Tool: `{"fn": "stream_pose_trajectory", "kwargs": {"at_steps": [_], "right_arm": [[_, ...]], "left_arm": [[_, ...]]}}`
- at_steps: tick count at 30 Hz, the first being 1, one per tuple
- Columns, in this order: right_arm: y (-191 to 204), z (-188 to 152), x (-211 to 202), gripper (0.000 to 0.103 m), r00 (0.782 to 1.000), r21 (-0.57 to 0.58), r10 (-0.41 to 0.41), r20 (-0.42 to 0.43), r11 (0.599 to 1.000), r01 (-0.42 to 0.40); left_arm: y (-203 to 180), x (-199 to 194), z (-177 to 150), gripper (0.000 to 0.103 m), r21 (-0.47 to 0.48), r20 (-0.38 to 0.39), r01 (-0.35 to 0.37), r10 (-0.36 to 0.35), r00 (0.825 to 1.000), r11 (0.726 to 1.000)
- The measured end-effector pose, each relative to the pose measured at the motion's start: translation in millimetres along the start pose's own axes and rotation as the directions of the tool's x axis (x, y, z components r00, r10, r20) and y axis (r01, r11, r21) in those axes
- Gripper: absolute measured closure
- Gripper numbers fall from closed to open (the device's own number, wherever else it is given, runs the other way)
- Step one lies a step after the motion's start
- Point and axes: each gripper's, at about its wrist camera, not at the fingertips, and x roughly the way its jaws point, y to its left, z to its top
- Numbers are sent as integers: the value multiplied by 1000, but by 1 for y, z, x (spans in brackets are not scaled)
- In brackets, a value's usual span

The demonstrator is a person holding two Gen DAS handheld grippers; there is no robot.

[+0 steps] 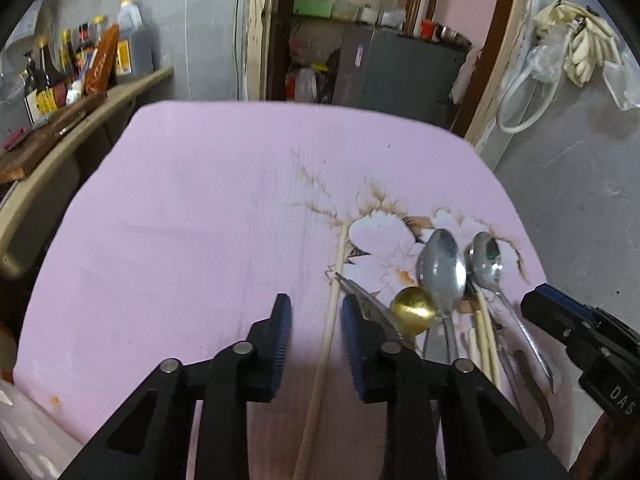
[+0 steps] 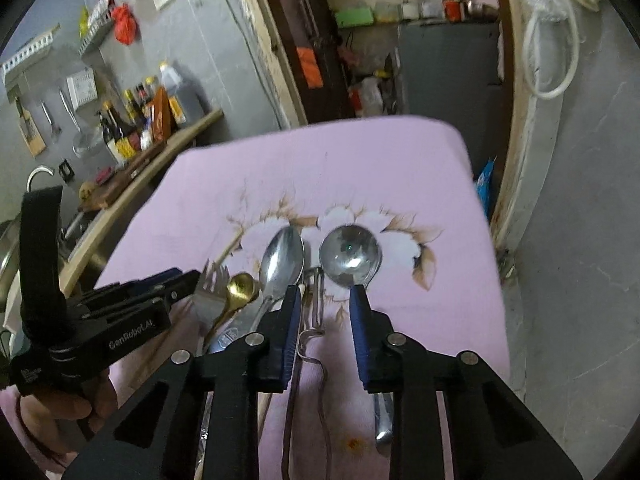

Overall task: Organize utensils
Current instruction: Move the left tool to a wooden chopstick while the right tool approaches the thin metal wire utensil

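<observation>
Pink cloth (image 1: 180, 220): L gripper (image 1: 316, 344) spread around chopstick (image 1: 326, 328), R gripper (image 2: 325, 332) spread, empty; spoons (image 2: 350, 254) ahead, cloth bare left.

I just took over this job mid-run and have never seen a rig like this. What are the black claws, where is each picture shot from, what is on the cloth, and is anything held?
There is no robot arm. A person holds a two-finger gripper in each hand, and each gripper carries a fisheye camera looking forward along its fingers. In the left wrist view, the blue-padded left gripper fills the foreground, with the right one at the right edge. In the right wrist view, the right gripper is in front and the left one appears at the left.

On the pink cloth lies a pile of utensils: two steel spoons, a small gold spoon, a fork and pale chopsticks.

Both grippers are open and hold nothing. One chopstick runs between the left gripper's fingers, ungripped.
</observation>
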Motion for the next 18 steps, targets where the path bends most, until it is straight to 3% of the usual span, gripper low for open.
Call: {"fn": "stream_pose_trajectory", "kwargs": {"at_steps": [10, 18], "right_arm": [[4, 5, 28, 84, 993, -16, 16, -121, 1000, -18], [14, -5, 32, 84, 982, -61, -16, -186, 998, 4]], "left_arm": [[-5, 14, 12, 84, 21, -49, 11, -10, 999, 1000], [-12, 15, 14, 89, 67, -56, -33, 37, 998, 997]]}}
